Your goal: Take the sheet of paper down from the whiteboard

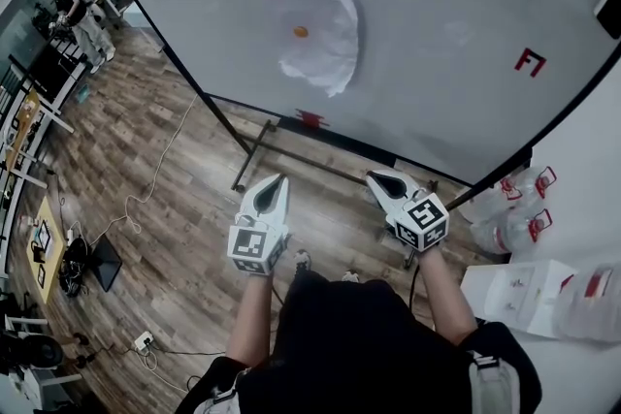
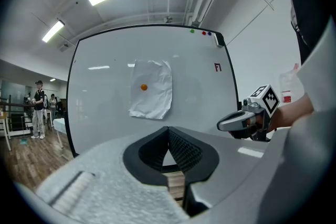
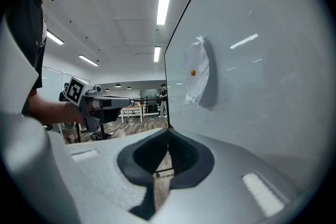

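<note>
1. Left tongs point(image 1: 277, 184): clenched, with the jaws pressed together on nothing, held level and well short of the board.
2. Right tongs point(image 1: 378, 179): likewise clenched and empty, tipped slightly downward beside the left pair.
3. Crumpled white sheet of paper point(image 1: 320, 34): hangs on the large black-framed whiteboard point(image 1: 456, 53), left of its middle. A small round orange magnet point(image 1: 301, 31) pins it near its centre. It is well apart from both tongs.
4. Step in hand, as judged: the approach. One pair should release and pinch a loose lower edge while the other frees the magnet. Tugging against the magnet risks tearing the sheet.
5. Count: one sheet, one orange magnet, one whiteboard, two tongs, three small coloured dots point(image 2: 204, 33) in the board's top corner, and one red F-shaped mark point(image 1: 529, 62).
</note>
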A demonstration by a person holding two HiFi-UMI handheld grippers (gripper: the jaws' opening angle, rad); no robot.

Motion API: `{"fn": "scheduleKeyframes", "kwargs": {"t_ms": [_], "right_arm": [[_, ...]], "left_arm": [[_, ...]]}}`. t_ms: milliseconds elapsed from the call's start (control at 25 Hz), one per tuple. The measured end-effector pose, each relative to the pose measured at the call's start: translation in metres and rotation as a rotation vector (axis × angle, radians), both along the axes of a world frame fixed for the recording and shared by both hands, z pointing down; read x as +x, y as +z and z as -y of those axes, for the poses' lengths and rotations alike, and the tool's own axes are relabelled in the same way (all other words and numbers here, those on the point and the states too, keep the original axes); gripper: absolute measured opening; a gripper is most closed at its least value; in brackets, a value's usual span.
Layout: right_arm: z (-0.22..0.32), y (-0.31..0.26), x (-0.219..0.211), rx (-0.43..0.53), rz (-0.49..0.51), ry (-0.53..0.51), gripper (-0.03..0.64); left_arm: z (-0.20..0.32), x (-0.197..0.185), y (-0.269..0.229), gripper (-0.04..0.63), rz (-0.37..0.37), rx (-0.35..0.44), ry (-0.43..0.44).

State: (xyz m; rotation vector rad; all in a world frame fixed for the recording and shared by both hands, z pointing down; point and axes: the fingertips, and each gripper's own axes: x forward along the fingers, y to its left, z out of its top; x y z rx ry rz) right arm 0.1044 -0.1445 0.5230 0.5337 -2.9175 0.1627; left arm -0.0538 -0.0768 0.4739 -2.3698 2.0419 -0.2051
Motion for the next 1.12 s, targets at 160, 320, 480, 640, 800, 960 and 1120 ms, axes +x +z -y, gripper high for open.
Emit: {"fn": "scheduleKeyframes", "kwargs": {"t_ms": [160,320,480,640,800,960,1120], "right_arm": [[0.003,-0.001,0.001,0.009,-0.011,0.009,0.003],[0.013,-0.001,0.006,0.008,-0.022,0.036,0.003],[0.021,-0.002,0.006,0.013,-0.031,0.056,0.003],[0.029,-0.001,0.001,0.017,-0.039,0.072,0.003],[0.038,-0.003,-0.007,0.021,-0.043,0.088,0.003],[0.050,-0.008,-0.016,0.030,-0.038,0.104,0.003],[0.066,-0.012,-0.023,0.031,-0.025,0.149,0.003]], "left_arm": [[0.009,0.000,0.000,0.011,-0.012,0.003,0.013],[0.023,0.002,0.000,0.011,-0.021,0.011,0.038],[0.036,-0.002,0.002,0.011,-0.036,0.016,0.052],[0.048,-0.009,0.004,0.011,-0.047,0.021,0.063],[0.061,-0.023,0.004,0.011,-0.054,0.027,0.071],[0.076,-0.039,0.003,0.011,-0.068,0.037,0.067],[0.091,-0.052,0.004,0.011,-0.072,0.034,0.079]]}}
